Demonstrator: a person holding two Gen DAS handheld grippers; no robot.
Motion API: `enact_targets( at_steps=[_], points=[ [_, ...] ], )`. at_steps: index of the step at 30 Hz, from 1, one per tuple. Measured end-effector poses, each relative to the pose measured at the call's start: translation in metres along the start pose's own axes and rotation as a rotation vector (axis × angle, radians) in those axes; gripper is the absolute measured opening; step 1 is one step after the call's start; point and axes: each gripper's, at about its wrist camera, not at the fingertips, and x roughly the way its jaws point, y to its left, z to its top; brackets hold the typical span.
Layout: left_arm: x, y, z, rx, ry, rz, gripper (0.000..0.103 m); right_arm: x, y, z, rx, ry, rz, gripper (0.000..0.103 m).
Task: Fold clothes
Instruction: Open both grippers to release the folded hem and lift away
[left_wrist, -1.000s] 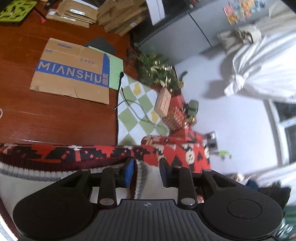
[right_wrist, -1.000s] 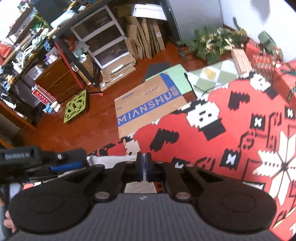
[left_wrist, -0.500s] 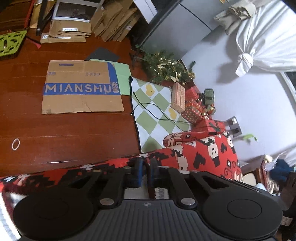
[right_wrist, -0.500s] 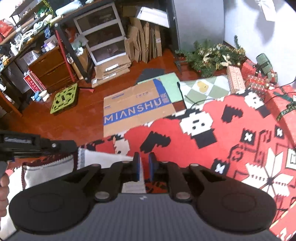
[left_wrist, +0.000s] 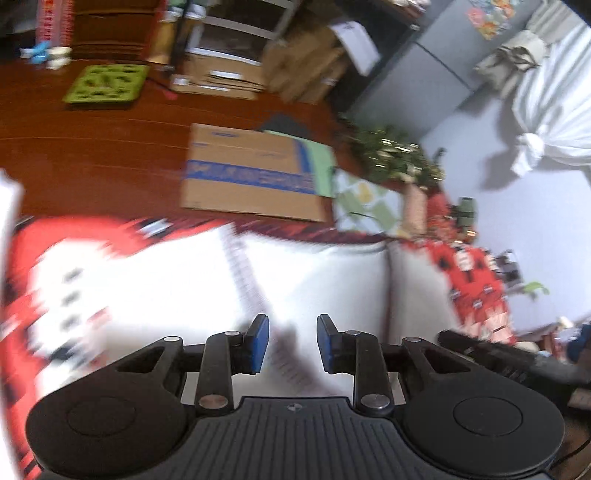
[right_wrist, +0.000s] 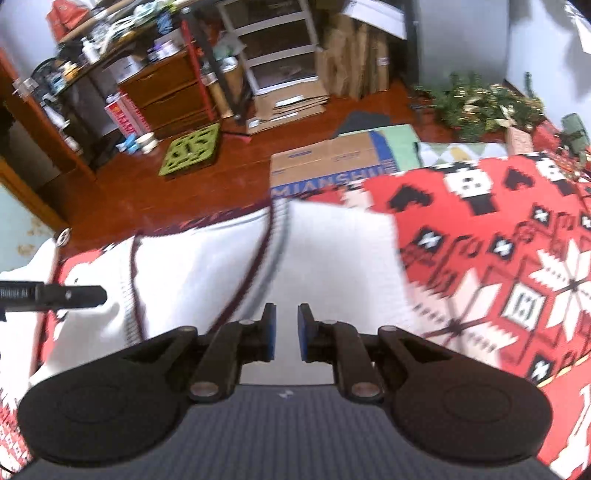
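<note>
Left wrist view is showing the left gripper (left_wrist: 291, 342) hovering with its blue pads set apart and nothing between them, just above a white knit sweater (left_wrist: 317, 280) that is lying on a red patterned blanket (left_wrist: 476, 273). The picture is blurring, so the sweater's exact fold lines are hard to tell. Beyond the blanket's far edge, from left to right, a green mat (left_wrist: 105, 82) is lying on the wooden floor (left_wrist: 85, 162), then a flattened cardboard box (left_wrist: 251, 177), a checked rug (left_wrist: 364, 201) and a tinsel garland (left_wrist: 395, 158) against the wall.

In the right wrist view the right gripper (right_wrist: 286, 332) is also standing parted, narrower, and empty, over the same sweater (right_wrist: 332, 254), whose dark-trimmed ribbed edge (right_wrist: 258, 258) is running toward the fingers. At the left the other gripper's black body (right_wrist: 51, 295) is reaching in over the sweater. To the right the blanket (right_wrist: 517, 258) is lying bare. Shelves (right_wrist: 273, 48) and stacked cardboard (right_wrist: 288, 103) are crowding the far floor.
</note>
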Motion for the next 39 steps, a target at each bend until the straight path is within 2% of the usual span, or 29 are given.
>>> enact_targets(
  at_steps=[2, 5, 8, 12, 20, 21, 22, 23, 24, 27, 30, 34, 37, 38, 39],
  points=[
    [-0.014, 0.021, -0.011, -0.042, -0.017, 0.055, 0.028, 0.002, 0.017, -0.003, -0.023, 0.008, 0.025, 0.013],
    [-0.028, 0.057, -0.019, -0.152, -0.048, 0.081, 0.029, 0.012, 0.047, 0.004, -0.047, 0.012, 0.085, 0.014],
    [-0.030, 0.081, -0.014, -0.222, -0.077, 0.093, 0.033, 0.032, 0.080, 0.019, -0.084, 0.019, 0.141, 0.014],
    [-0.019, 0.103, 0.005, -0.296, -0.091, 0.019, 0.036, 0.067, 0.113, 0.048, -0.142, 0.035, 0.187, 0.021],
    [0.008, 0.111, 0.038, -0.257, -0.080, -0.045, 0.034, 0.120, 0.149, 0.077, -0.222, 0.117, 0.188, 0.023],
    [0.011, 0.109, 0.040, -0.243, -0.075, -0.052, 0.028, 0.124, 0.150, 0.077, -0.222, 0.126, 0.194, 0.023],
    [0.014, 0.106, 0.041, -0.222, -0.062, -0.046, 0.011, 0.127, 0.152, 0.078, -0.225, 0.133, 0.200, 0.023],
    [0.016, 0.103, 0.041, -0.191, -0.044, -0.028, 0.002, 0.128, 0.155, 0.078, -0.243, 0.136, 0.204, 0.019],
    [0.015, 0.100, 0.040, -0.157, -0.048, -0.016, 0.002, 0.130, 0.158, 0.077, -0.260, 0.138, 0.207, 0.002],
    [0.008, 0.092, 0.036, -0.077, -0.092, 0.022, 0.002, 0.131, 0.166, 0.077, -0.300, 0.113, 0.196, 0.001],
    [-0.001, 0.087, 0.039, -0.016, -0.154, 0.071, 0.002, 0.134, 0.169, 0.081, -0.279, 0.078, 0.188, 0.001],
    [0.015, 0.091, 0.042, -0.005, -0.113, 0.092, 0.002, 0.143, 0.170, 0.084, -0.266, 0.071, 0.185, 0.002],
    [0.015, 0.099, 0.047, -0.047, -0.103, 0.070, 0.007, 0.139, 0.168, 0.085, -0.273, 0.071, 0.189, 0.007],
    [0.011, 0.102, 0.047, -0.076, -0.112, 0.070, 0.009, 0.136, 0.166, 0.085, -0.271, 0.068, 0.192, 0.015],
    [0.006, 0.105, 0.047, -0.100, -0.124, 0.064, 0.010, 0.131, 0.165, 0.083, -0.275, 0.065, 0.196, 0.016]
  ],
)
